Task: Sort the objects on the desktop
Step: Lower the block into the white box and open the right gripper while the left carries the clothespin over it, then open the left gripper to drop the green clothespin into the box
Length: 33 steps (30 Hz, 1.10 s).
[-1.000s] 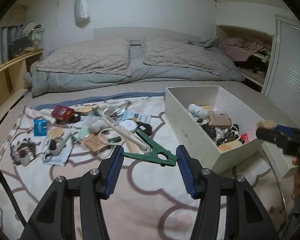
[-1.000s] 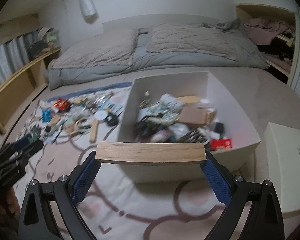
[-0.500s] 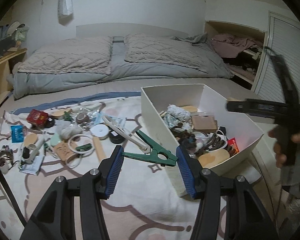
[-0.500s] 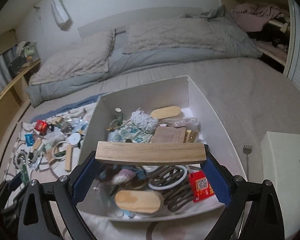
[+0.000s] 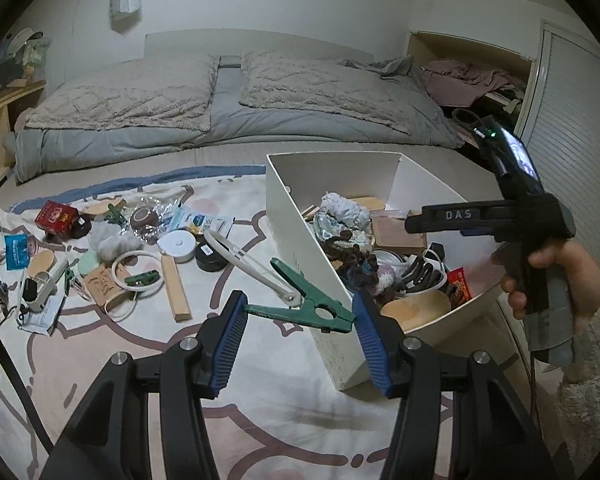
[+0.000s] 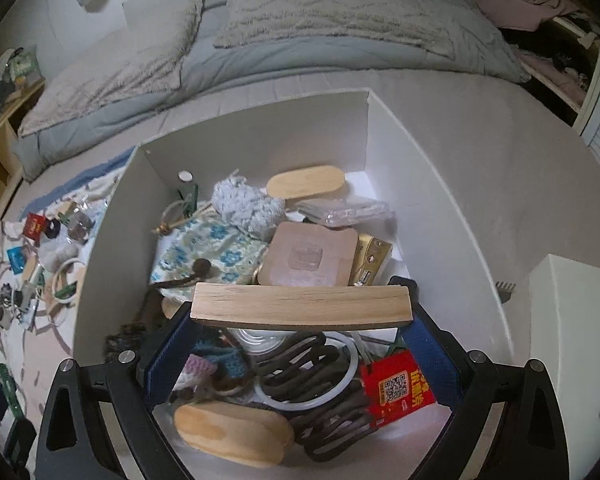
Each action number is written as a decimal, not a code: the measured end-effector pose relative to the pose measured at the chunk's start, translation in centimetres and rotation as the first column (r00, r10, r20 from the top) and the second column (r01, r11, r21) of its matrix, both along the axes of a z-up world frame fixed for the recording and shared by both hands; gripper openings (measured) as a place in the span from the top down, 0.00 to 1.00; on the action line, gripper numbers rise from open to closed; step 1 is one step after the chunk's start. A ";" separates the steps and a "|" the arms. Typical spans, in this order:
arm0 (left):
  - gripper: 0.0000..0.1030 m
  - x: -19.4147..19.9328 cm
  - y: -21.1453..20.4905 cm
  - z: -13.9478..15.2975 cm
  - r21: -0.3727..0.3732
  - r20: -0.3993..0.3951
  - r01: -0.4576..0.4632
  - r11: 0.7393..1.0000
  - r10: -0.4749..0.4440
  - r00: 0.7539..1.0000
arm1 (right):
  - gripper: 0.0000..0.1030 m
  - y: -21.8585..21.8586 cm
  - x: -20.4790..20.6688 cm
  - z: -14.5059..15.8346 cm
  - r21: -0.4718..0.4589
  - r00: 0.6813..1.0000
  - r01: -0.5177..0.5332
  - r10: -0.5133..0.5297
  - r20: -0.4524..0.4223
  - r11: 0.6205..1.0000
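Note:
My left gripper (image 5: 298,320) is shut on a green plastic clamp (image 5: 300,310), which lies crosswise between the blue pads. It hangs above the patterned blanket, just left of the white box (image 5: 300,248). My right gripper (image 6: 300,340) is shut on a pale wooden block (image 6: 300,306), gripped by its two ends. It points down over the near half of the white box (image 6: 260,136), which holds several items. In the left wrist view a hand (image 5: 552,276) holds the right gripper's handle above the box's right side.
Loose items lie on the blanket left of the box: a red packet (image 5: 56,216), a white round case (image 5: 176,244), a wooden stick (image 5: 175,288), a white clip (image 5: 244,260). A white shoebox lid (image 6: 572,340) lies right of the box. The bed's pillows lie behind.
The right gripper has carried the wooden block forward from before the box's near wall to over its contents, tilting down. The left gripper, still holding the green clamp, has come closer to the box.

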<state>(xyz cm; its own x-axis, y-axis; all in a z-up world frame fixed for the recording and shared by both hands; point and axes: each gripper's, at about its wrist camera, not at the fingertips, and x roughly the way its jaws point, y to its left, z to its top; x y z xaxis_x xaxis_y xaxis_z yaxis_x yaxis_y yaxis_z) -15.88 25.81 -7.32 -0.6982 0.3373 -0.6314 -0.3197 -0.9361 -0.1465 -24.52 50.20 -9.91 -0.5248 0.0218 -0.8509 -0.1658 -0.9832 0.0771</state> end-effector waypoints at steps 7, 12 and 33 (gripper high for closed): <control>0.47 -0.1 0.6 -0.1 -0.003 0.000 0.004 1.000 -0.004 1.000 | 0.00 -1.0 -0.2 -0.4 0.039 0.999 -0.043 0.044 -0.028 0.998; 0.47 -0.2 1.0 -0.1 0.009 0.011 0.010 1.000 -0.010 1.000 | 0.00 -0.7 0.0 0.1 0.015 0.999 -0.019 0.020 -0.051 1.000; 0.47 -2.7 5.3 -0.4 0.055 0.022 0.036 0.998 -0.037 0.999 | 0.00 -0.7 8.6 6.4 -0.068 0.944 -0.017 -0.006 -0.331 0.998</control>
